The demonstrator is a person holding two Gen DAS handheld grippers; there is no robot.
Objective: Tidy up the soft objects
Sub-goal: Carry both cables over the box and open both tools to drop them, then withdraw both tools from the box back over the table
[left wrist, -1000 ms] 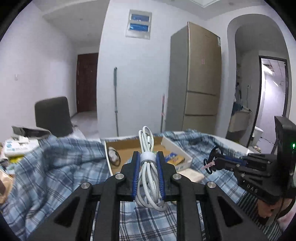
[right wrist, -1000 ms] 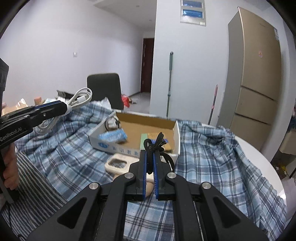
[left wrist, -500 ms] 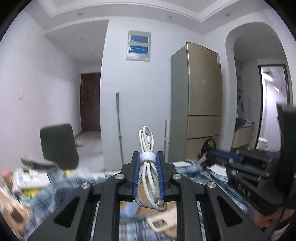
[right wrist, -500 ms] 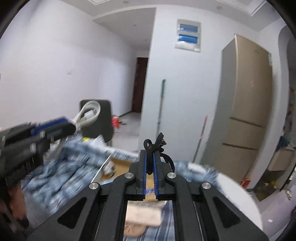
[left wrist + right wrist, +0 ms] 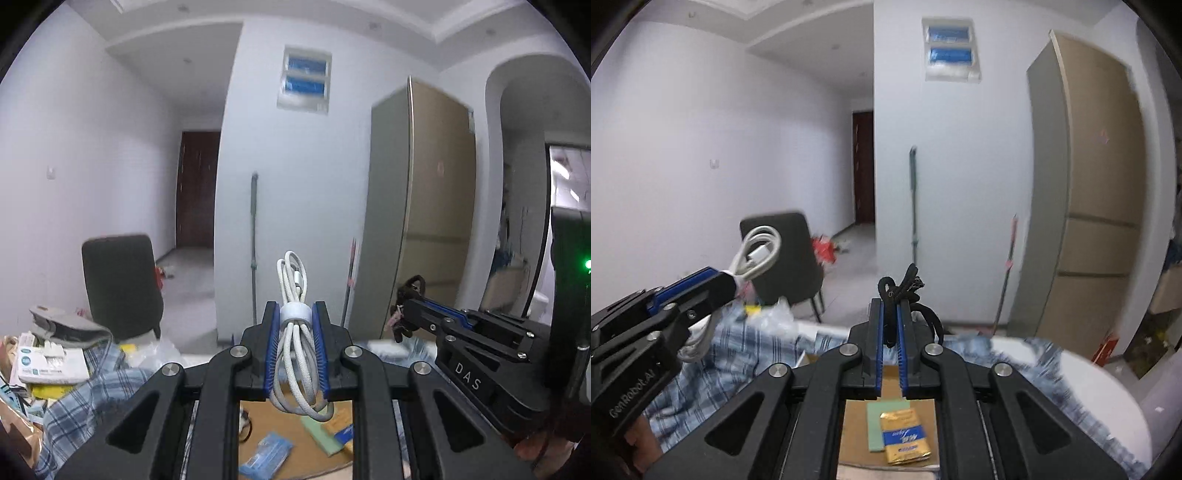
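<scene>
From the left wrist, our left gripper (image 5: 294,350) clamps the white cable (image 5: 295,332) above the box (image 5: 280,435). From the right wrist, our right gripper (image 5: 891,343) pinches a black cord (image 5: 905,288). We judge this the carry step; next, lower both into the box.

- The left hand-held gripper (image 5: 294,325) has risen with its white cable bundle (image 5: 294,332), which now stands against the wall rather than over the cardboard box (image 5: 295,435).
- The right hand-held gripper (image 5: 891,317) has lifted its black cord (image 5: 905,286) likewise; the checked cloth (image 5: 738,354) sits lower in view.
</scene>
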